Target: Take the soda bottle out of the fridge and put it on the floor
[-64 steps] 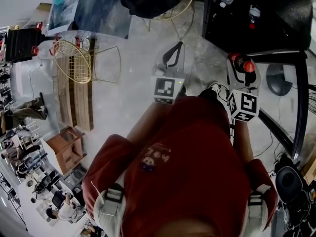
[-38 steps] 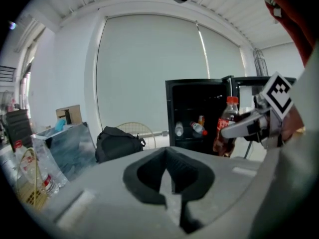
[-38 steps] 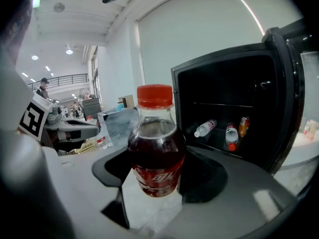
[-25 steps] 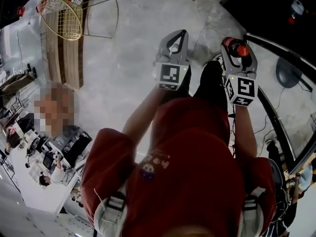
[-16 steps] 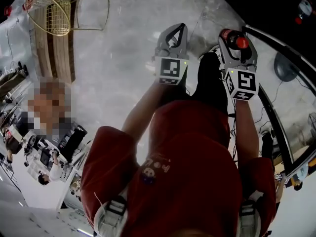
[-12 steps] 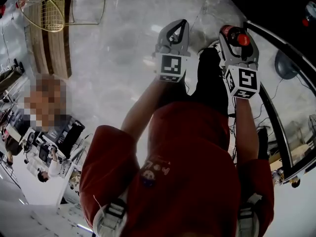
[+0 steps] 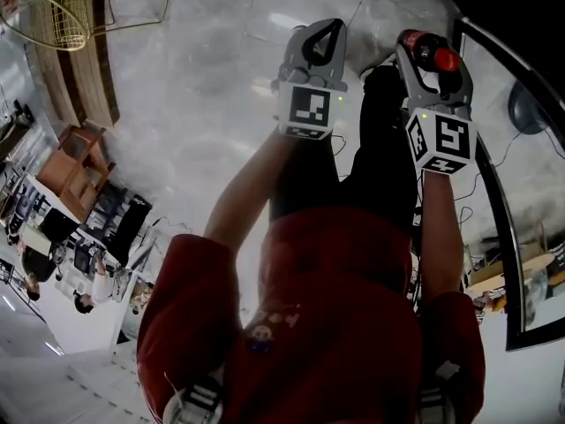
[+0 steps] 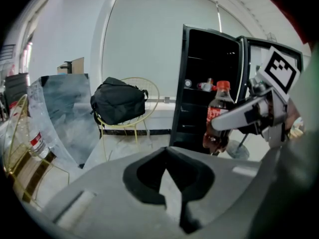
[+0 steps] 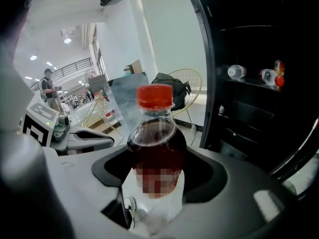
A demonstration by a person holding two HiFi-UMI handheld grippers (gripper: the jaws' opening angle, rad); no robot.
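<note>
A soda bottle [image 9: 156, 146] with dark drink and a red cap stands upright between the jaws of my right gripper [image 9: 157, 180], which is shut on its lower body. In the head view the right gripper [image 7: 431, 49] holds the bottle [image 7: 424, 48] above the grey floor [image 7: 203, 87], beside the person's dark trouser leg. My left gripper [image 7: 333, 26] hangs to its left, jaws shut with nothing in them. In the left gripper view those jaws [image 8: 167, 151] meet at the tips, and the bottle [image 8: 218, 114] shows at the right. The black fridge [image 9: 259, 98] stands open.
The fridge [image 8: 209, 78] holds other bottles [image 9: 237, 72] on a shelf. A gold wire chair [image 8: 149, 91] carries a black bag [image 8: 118, 102]. Another wire chair [image 7: 53, 11] and a wooden stool [image 7: 75, 162] are at the left. The fridge door's edge [image 7: 494, 193] runs along the right.
Both grippers have sunk toward the floor side by side as the person bends. The bottle stays in the right gripper's hold. The left gripper stays shut.
</note>
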